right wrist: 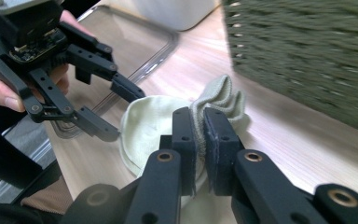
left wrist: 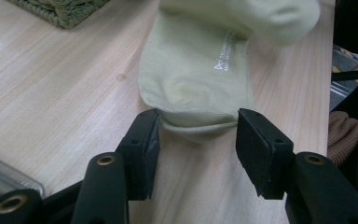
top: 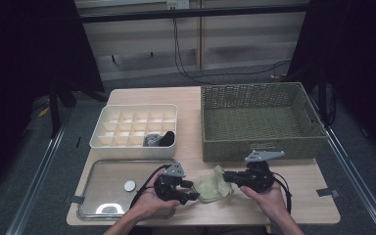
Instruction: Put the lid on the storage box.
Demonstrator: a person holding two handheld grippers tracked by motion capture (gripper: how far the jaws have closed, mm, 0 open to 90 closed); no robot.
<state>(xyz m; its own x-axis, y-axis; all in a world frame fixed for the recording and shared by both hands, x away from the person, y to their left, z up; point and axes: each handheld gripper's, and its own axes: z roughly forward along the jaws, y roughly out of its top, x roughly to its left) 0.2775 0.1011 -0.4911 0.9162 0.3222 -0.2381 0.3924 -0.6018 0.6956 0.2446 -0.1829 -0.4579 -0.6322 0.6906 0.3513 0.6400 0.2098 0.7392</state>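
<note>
- The pale green sock [top: 214,185] lies on the wooden table [top: 293,196] near its front edge, between the two grippers.
- The left gripper [top: 194,190], at the sock's 9 o'clock, has its jaws spread wide around the sock's rounded end; one pad seems to brush the fabric without pinching it.
- The right gripper [right wrist: 199,135], at 3 o'clock, is clamped tight on a bunched fold of the sock.
- Farther off, the woven basket [top: 262,147] sits at 1 o'clock, and the white divided box [top: 132,143] at 11 o'clock.
</note>
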